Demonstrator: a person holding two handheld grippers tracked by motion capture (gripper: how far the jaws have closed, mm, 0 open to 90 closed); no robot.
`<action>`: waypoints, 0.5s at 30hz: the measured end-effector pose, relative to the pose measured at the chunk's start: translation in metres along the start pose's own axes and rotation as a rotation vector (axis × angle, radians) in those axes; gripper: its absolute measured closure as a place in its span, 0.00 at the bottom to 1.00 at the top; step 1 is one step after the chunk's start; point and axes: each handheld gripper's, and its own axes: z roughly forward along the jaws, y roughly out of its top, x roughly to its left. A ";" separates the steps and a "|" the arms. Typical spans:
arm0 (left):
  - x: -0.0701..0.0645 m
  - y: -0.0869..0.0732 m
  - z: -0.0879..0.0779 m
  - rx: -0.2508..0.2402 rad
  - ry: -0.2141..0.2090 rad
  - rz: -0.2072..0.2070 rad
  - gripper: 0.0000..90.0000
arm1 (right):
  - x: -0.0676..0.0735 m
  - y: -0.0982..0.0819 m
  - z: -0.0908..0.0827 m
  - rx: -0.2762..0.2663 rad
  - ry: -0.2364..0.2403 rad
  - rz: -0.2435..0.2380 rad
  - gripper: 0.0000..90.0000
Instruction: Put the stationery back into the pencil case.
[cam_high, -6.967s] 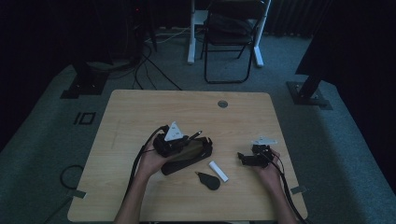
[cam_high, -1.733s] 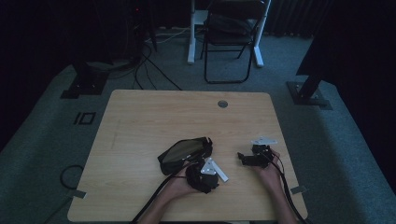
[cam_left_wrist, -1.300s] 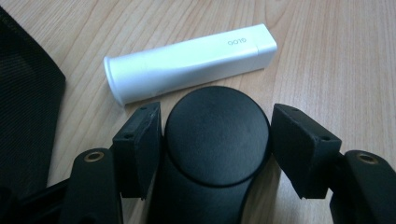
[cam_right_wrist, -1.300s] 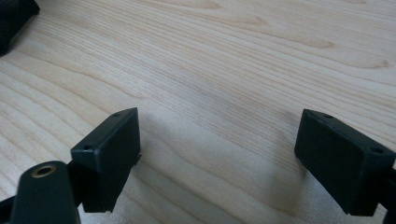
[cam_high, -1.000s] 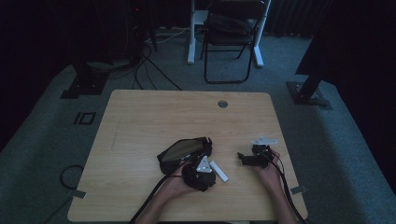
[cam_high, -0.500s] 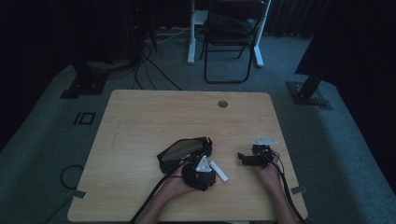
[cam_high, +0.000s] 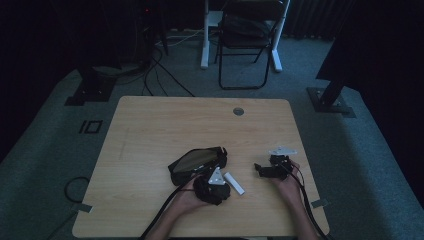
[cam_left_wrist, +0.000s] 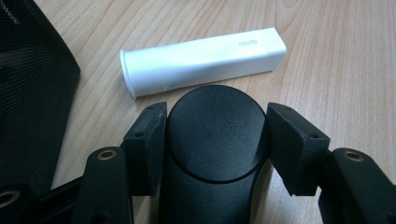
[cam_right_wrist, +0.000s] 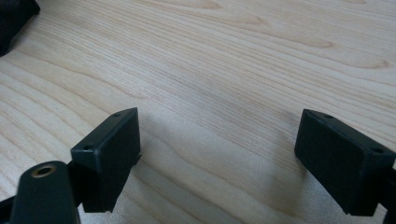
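On the left, the black mesh pouch (cam_high: 197, 162) lies on the table (cam_high: 150, 130) with its mouth agape, and nothing of the two loose items is in it yet. Just to its right, the left gripper (cam_left_wrist: 214, 122) has its jaws set on either side of the black rounded case (cam_left_wrist: 215, 140). They have just been closing, and both pads now press its flanks. The case rests on the wood, so the work looks to be at the pick-up step, with lifting and stowing to come (assuming the pouch is where it goes). Its long axis runs straight along the gripper's own line, and its domed end points away from the hand toward the white tube (cam_left_wrist: 203, 60). The tube lies crosswise just beyond the case, flared end toward the pouch and capped end away. In the high view it sits aslant beside the left hand. Farthest right, the right gripper (cam_right_wrist: 215, 154) rests with jaws spread wide over bare table, holding nothing.
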 end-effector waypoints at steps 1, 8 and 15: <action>0.000 0.000 -0.001 0.004 0.004 0.000 0.46 | 0.000 0.000 0.000 0.000 0.000 0.000 0.16; -0.002 0.002 -0.005 -0.006 0.009 0.006 0.46 | 0.000 0.000 0.000 0.000 0.000 0.000 0.16; 0.000 0.004 -0.013 -0.017 0.018 0.005 0.46 | 0.000 0.000 0.000 0.000 0.000 0.000 0.16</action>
